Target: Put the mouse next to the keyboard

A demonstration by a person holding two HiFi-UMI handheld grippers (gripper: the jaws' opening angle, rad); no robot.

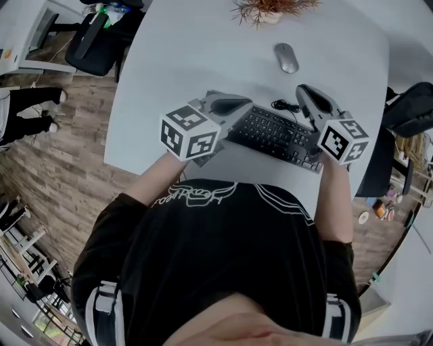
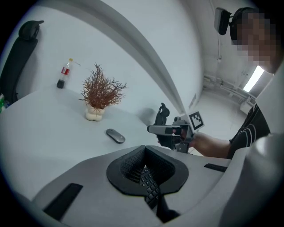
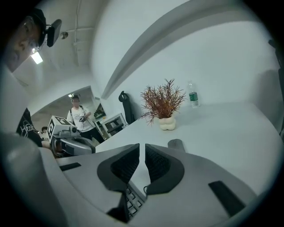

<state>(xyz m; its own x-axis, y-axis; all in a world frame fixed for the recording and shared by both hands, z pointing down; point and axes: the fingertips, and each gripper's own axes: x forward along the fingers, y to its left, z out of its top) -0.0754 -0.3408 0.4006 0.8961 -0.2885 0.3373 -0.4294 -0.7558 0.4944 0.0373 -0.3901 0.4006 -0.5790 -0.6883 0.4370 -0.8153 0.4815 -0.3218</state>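
A person in a black shirt [image 1: 223,257] holds the left gripper [image 1: 233,106] and the right gripper [image 1: 306,94] over the two ends of the black keyboard [image 1: 274,135]. Each gripper has its jaws drawn together with nothing between them. Beyond the keyboard, well apart from it across the bare white bench [image 1: 183,61], the grey mouse [image 1: 286,58] lies untouched, its long axis pointing away from the person. Farther still, a potted plant [image 1: 269,12] stands at the bench's far edge. The mouse looks light, rigid and smooth-shelled, and probably slippery on its domed back. The surer hold would seem to be low across its two long flanks near the middle, with the jaws first opened wider than its body.
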